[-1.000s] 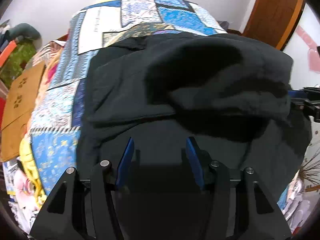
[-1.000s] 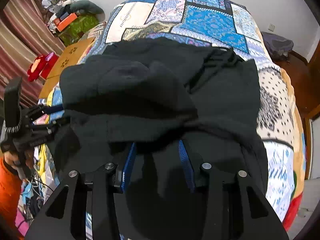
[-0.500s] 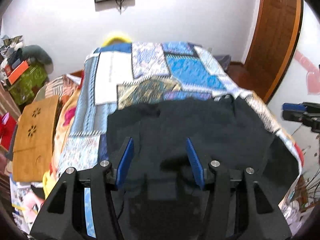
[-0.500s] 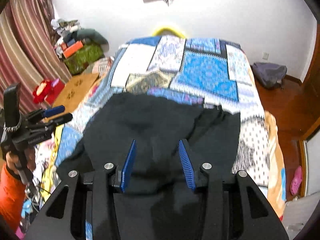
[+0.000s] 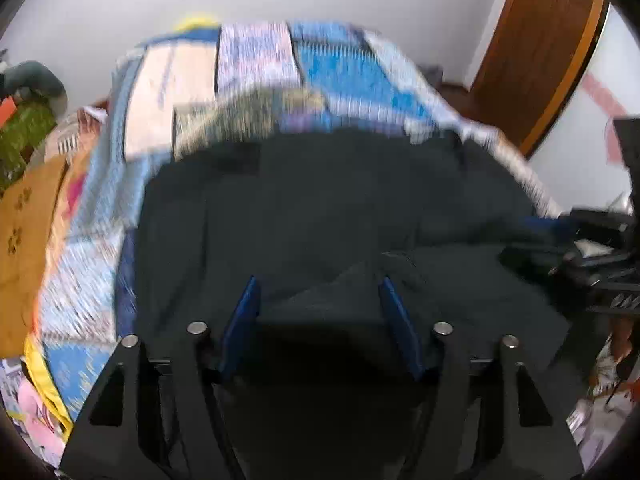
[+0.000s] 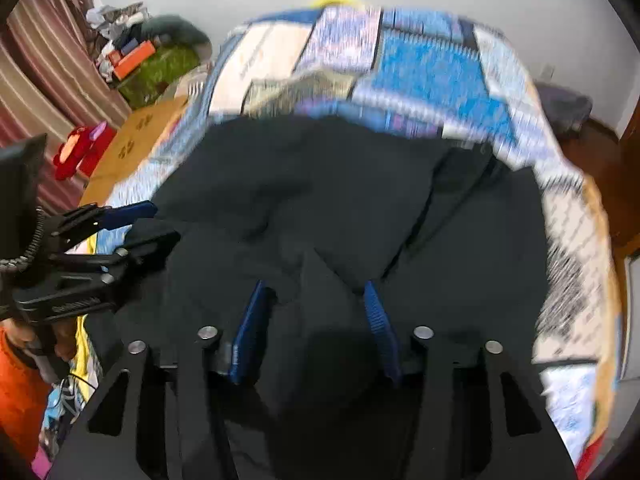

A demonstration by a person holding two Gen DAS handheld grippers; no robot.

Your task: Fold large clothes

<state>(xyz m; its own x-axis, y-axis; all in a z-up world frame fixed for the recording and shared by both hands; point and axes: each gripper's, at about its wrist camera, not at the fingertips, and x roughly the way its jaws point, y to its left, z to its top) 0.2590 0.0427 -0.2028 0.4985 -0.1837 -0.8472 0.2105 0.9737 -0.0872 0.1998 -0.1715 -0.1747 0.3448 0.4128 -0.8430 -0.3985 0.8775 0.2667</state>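
Both claws' jaws just opening. Left gripper point(image 5: 320, 300) and right gripper point(image 6: 314, 300) stand parted, pads off cloth. Black garment point(image 5: 320, 208), bunched high a second ago, now lies spread on patchwork bed point(image 5: 256, 60) ahead of and beneath both claws. Judgement: fold laid, released; smoothing or next fold remains.

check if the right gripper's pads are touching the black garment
Cannot tell. In the right wrist view the right gripper has black garment between its just-opening jaws, but blur hides whether the pads press it.

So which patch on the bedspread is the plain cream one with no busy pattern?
The cream patch at the far left of the bedspread, beside the lilac patch; the blue patch and the others carry busy patterns.
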